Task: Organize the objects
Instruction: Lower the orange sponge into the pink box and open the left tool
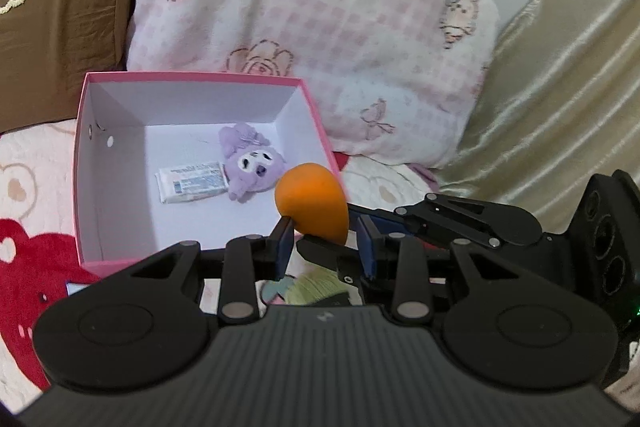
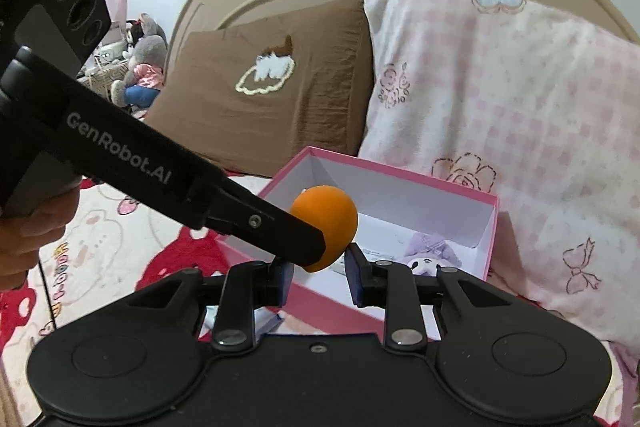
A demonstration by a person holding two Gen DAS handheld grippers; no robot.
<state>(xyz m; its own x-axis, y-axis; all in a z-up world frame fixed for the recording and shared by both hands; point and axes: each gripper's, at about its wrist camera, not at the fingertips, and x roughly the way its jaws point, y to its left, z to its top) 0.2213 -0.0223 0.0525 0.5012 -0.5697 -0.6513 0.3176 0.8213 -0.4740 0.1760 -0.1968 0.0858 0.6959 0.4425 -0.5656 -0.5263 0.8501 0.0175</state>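
Resting on the bed, a pink box (image 1: 308, 107) holding a purple plush toy (image 1: 250, 167) and a small packet (image 1: 192, 183). Hovering over its near corner, an orange ball (image 1: 312, 203), looking light, smooth and apt to roll, best taken across its widest part, being pinched jointly by the left gripper (image 1: 325, 247) and right gripper (image 2: 318, 277), both nearly closed.

"GenRobot.AI" on left gripper (image 2: 316, 251) arm; packet (image 1: 191, 182) print seemingly illegible.

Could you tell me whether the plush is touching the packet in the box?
Touching. The left wrist view shows the plush lying against the right end of the packet, with no gap.
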